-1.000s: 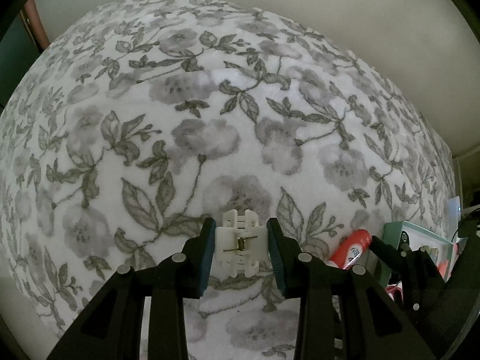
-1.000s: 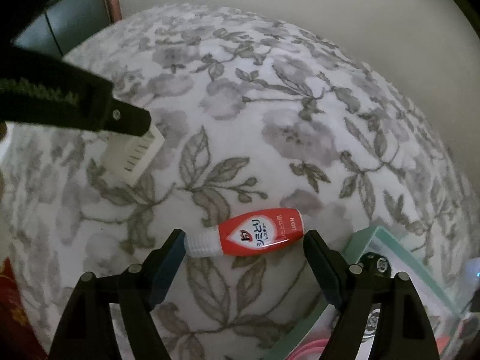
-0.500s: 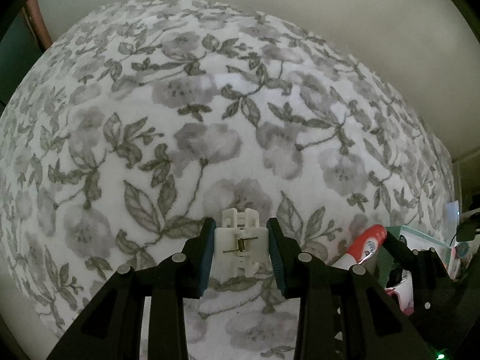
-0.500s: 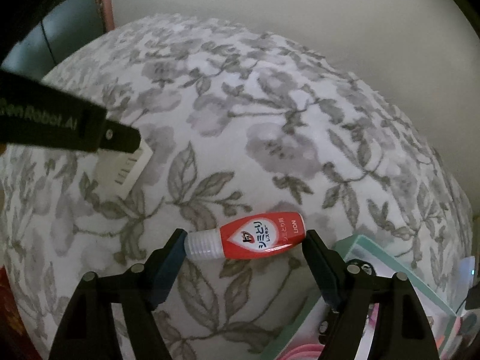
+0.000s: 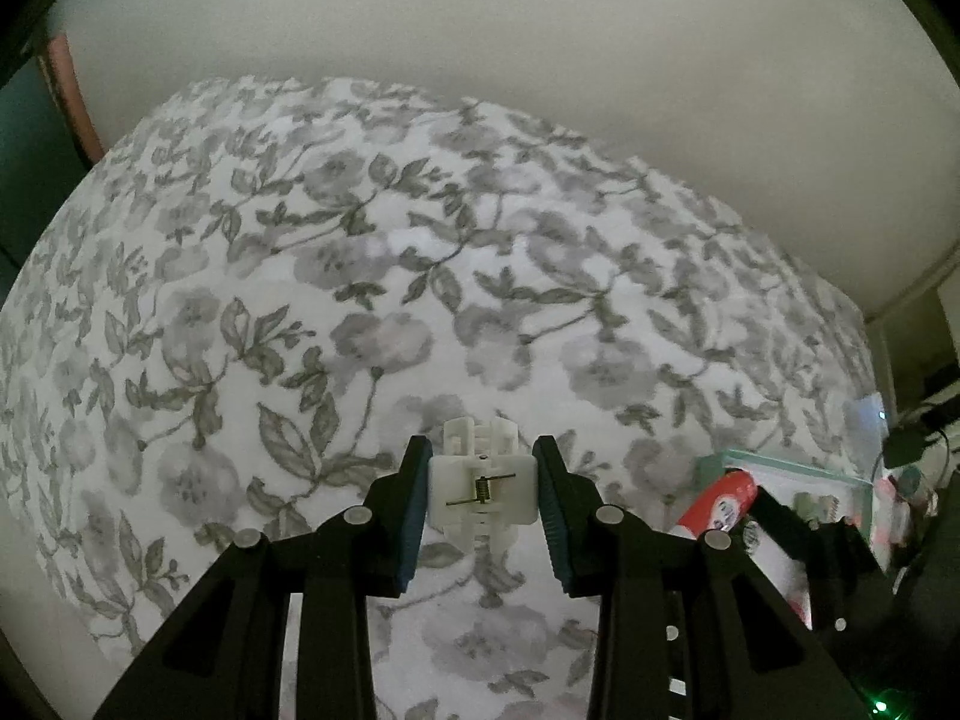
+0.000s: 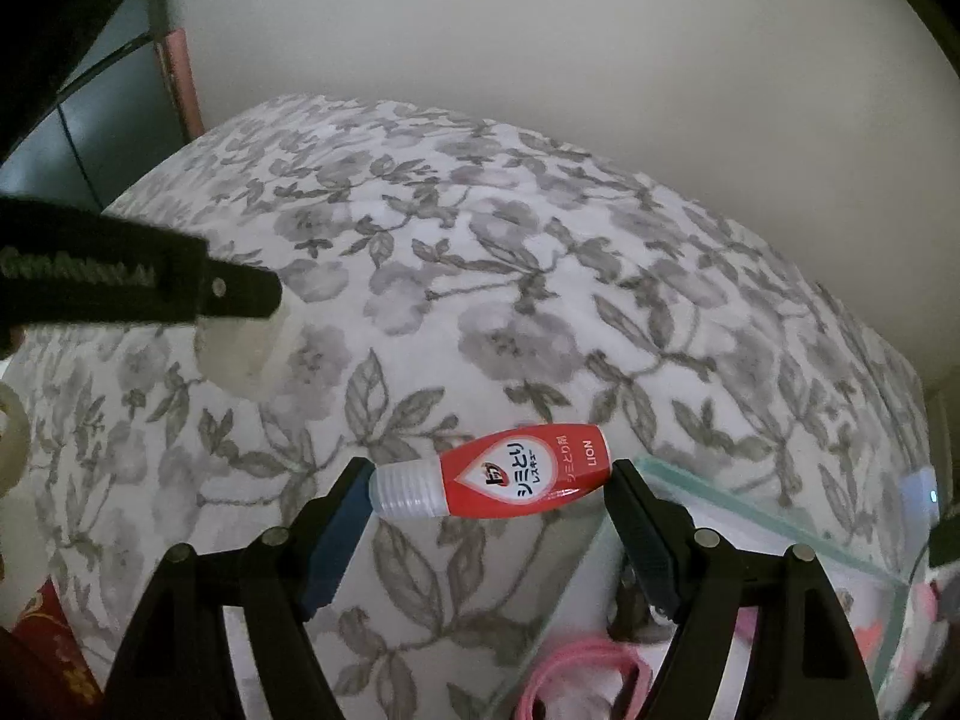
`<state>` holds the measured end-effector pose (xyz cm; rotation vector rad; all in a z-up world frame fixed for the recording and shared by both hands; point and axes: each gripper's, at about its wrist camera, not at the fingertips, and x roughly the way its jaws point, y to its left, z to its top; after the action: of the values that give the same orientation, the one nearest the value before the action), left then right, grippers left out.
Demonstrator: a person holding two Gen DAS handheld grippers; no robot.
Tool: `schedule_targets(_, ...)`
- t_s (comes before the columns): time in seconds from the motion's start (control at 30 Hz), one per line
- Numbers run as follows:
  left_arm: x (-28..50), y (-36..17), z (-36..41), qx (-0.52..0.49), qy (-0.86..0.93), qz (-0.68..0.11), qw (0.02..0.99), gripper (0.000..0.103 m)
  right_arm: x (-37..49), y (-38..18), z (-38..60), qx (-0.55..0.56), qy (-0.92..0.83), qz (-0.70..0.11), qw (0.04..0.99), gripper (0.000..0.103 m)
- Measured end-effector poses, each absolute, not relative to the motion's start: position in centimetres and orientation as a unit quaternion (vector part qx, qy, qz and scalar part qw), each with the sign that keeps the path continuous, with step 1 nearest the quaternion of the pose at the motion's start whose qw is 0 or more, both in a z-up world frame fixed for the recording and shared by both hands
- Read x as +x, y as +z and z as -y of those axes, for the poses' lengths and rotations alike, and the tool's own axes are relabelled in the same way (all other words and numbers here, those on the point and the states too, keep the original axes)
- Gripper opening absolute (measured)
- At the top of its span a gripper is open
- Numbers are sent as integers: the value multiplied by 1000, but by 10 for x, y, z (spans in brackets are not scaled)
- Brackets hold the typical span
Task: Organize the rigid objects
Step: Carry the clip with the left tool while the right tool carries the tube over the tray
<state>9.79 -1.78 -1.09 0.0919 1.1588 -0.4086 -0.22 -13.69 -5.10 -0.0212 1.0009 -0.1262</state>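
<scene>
My left gripper [image 5: 482,495] is shut on a white plastic hair claw clip [image 5: 482,489] with a metal spring, held above the floral bedspread [image 5: 384,312]. My right gripper [image 6: 487,495] is shut on a small red bottle [image 6: 510,471] with a white ribbed cap and Japanese lettering, gripped end to end and held sideways above the near corner of a clear green-rimmed box [image 6: 750,516]. The red bottle [image 5: 720,501] and the box [image 5: 798,468] also show at the right of the left wrist view. The left gripper's arm [image 6: 120,282] crosses the left of the right wrist view.
The box holds a pink band [image 6: 582,672] and other small items. A red patterned object [image 6: 54,642] lies at lower left. A plain wall [image 6: 540,60] rises behind the bed. A dark cabinet with a pink edge [image 6: 174,84] stands at far left.
Both grippers have lifted with their objects held. The right gripper has carried the red bottle toward the clear box. More wall shows in both views.
</scene>
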Motion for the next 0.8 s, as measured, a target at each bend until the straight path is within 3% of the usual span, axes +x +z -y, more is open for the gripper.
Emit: schedule_targets(0.8,-24,30,96,129,-333,-473,806,36,-124,-16,210,123,-239,-444,855,80)
